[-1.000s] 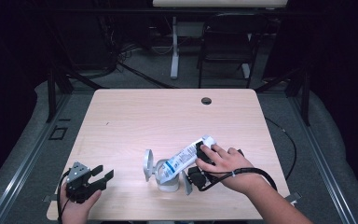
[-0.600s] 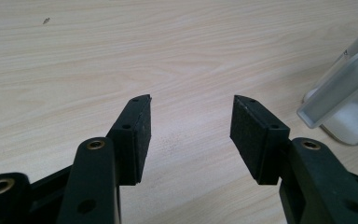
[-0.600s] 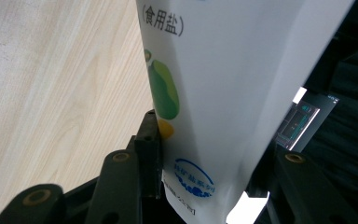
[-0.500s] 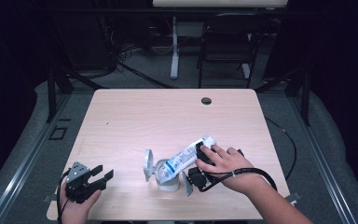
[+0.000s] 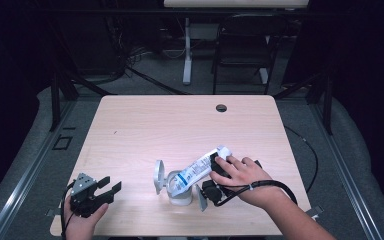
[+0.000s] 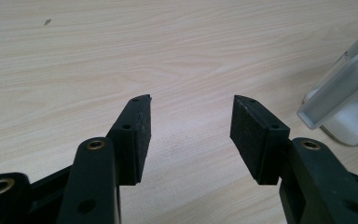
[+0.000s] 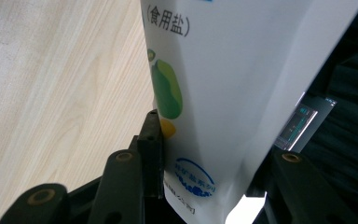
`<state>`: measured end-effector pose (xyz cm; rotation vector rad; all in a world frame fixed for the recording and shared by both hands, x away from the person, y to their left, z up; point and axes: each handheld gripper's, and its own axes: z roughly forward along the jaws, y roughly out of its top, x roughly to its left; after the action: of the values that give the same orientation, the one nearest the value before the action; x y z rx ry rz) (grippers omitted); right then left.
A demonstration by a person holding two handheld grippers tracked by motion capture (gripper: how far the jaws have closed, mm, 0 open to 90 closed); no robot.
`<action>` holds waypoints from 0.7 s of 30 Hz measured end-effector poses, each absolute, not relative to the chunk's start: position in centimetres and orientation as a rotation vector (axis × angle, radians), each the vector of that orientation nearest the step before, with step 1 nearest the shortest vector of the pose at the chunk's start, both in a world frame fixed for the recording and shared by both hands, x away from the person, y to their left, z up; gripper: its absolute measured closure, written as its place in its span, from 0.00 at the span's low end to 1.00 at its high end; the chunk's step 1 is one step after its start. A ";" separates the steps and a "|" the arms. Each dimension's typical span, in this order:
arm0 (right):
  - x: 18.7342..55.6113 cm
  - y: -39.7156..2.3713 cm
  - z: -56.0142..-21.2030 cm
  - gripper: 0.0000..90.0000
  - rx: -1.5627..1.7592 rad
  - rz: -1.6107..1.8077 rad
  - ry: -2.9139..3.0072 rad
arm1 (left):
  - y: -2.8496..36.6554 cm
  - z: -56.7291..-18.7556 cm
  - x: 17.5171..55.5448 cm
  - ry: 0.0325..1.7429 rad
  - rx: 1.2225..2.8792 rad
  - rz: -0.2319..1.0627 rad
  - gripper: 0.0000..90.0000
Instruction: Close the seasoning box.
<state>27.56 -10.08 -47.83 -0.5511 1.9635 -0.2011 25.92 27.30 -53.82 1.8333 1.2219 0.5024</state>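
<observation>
A white salt bag (image 5: 197,167) with blue print slants down to the left, its lower end over a small clear container (image 5: 180,192) whose lid (image 5: 158,176) stands swung open. My right gripper (image 5: 209,179) is shut on the bag's upper part, with a hand over it. In the right gripper view the bag (image 7: 223,70) sits pinched between the jaws of the right gripper (image 7: 214,154), and the left pad (image 7: 154,140) presses its side. My left gripper (image 5: 111,183) rests at the table's near left corner, open and empty. In the left gripper view the left gripper (image 6: 192,112) faces bare wood, and the container (image 6: 349,116) is at the right edge.
The light wooden table (image 5: 145,125) has a dark cable hole (image 5: 221,108) near its far edge. A black cable (image 5: 275,186) loops by the right wrist. A chair (image 5: 245,45) and a desk leg (image 5: 186,50) stand beyond the table on a dark floor.
</observation>
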 end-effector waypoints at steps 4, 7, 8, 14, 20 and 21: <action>27.5 -10.1 -47.9 0.68 -0.552 -0.201 1.962 | 27.3 -53.8 25.9 1.222 1.834 0.505 0.54; 27.5 -10.1 -47.9 0.68 -0.555 -0.202 1.962 | 27.2 -53.8 26.0 1.222 1.831 0.505 0.54; 27.5 -10.1 -47.9 0.68 -0.557 -0.205 1.959 | 27.2 -53.8 25.9 1.223 1.837 0.500 0.54; 27.4 -10.1 -47.8 0.69 -0.556 -0.202 1.958 | 27.2 -53.8 25.9 1.222 1.835 0.503 0.54; 27.3 -10.1 -47.8 0.70 -0.564 -0.205 1.949 | 27.2 -53.8 25.9 1.221 1.836 0.504 0.54; 27.3 -10.1 -47.8 0.70 -0.567 -0.204 1.948 | 27.2 -53.8 25.9 1.219 1.834 0.504 0.54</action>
<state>27.33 -10.12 -47.79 -0.5673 1.9484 -0.2039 25.92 27.21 -53.84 1.8338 1.2192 0.5041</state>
